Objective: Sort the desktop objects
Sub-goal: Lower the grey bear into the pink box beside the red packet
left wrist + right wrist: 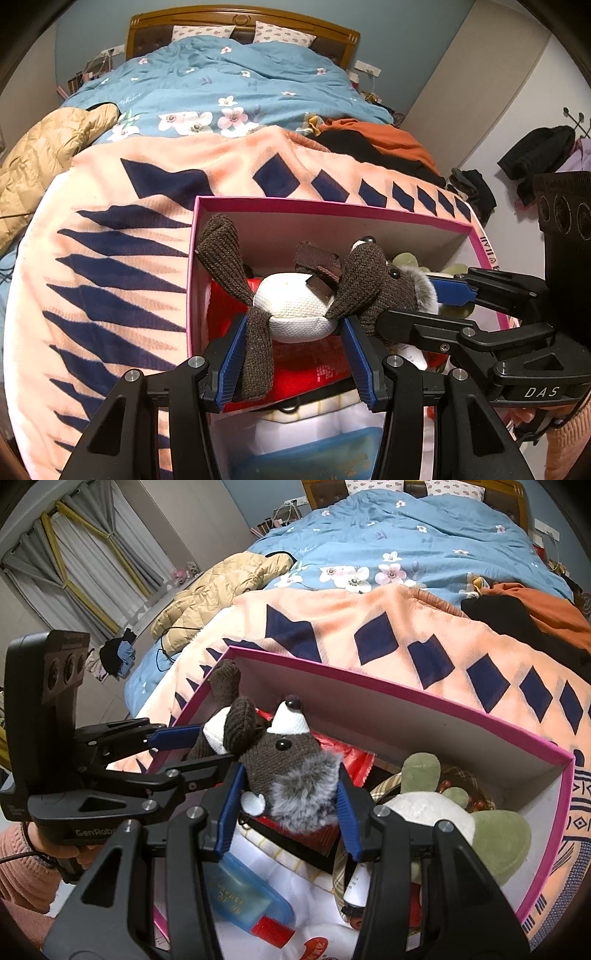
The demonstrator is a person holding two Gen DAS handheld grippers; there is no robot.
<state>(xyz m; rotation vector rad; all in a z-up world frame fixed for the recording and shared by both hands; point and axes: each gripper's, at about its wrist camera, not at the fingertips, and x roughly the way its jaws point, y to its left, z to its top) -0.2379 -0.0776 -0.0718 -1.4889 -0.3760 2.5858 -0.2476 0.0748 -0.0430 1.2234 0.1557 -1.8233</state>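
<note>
Two grippers grip one brown knitted plush animal with a white belly (295,310) above an open pink cardboard box (332,206). The left gripper (295,354) has its blue-padded jaws clamped on the toy's white belly and one dangling brown leg, the body filling the gap between them. The right gripper (284,808) has its jaws clamped on the toy's head, at the grey furry patch beside the black bead eye; in the left wrist view this gripper comes in from the right side at the head end. The toy hangs across the left half of the box, one brown limb sticking up against the box's far left corner.

Beneath it in the box lie a red foil packet (291,369), a blue-lidded plastic container (243,893), and, in the right half, a white and sage-green plush toy (480,819).

The box rests on a peach fleece blanket with navy diamonds (122,240), spread over a bed with a blue flowered quilt (229,81). A tan puffer jacket (44,155) lies at the bed's left edge.
</note>
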